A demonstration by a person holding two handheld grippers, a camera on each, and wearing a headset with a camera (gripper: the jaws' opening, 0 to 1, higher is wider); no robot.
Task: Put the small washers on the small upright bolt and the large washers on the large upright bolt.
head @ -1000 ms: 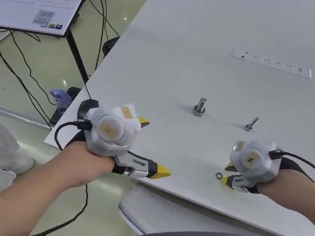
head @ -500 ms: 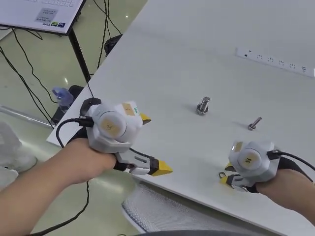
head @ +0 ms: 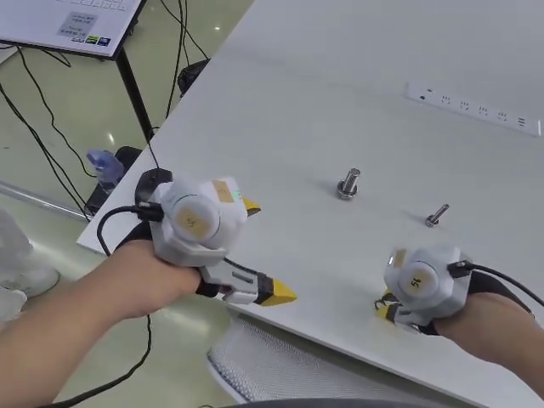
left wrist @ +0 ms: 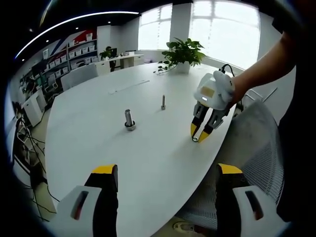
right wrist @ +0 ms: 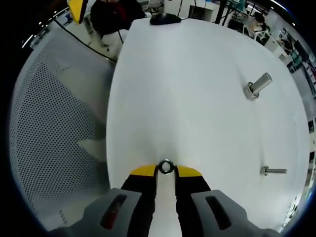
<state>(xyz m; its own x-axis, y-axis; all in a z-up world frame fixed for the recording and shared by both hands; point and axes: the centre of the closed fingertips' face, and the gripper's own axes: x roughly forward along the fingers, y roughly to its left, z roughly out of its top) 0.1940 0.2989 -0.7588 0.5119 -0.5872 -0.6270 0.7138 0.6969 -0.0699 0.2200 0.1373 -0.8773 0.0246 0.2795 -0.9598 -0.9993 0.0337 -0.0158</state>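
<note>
Right gripper (right wrist: 166, 173) had slid onto the small washer (right wrist: 165, 166), pinching it — small bolt (head: 435, 214) at one o'clock looked bare; left gripper (left wrist: 167, 173) gaped wide.

Your headset is looking down on the large upright bolt (head: 348, 184); the left gripper camera is facing it low, the right from close above the table (right wrist: 197, 98).
</note>
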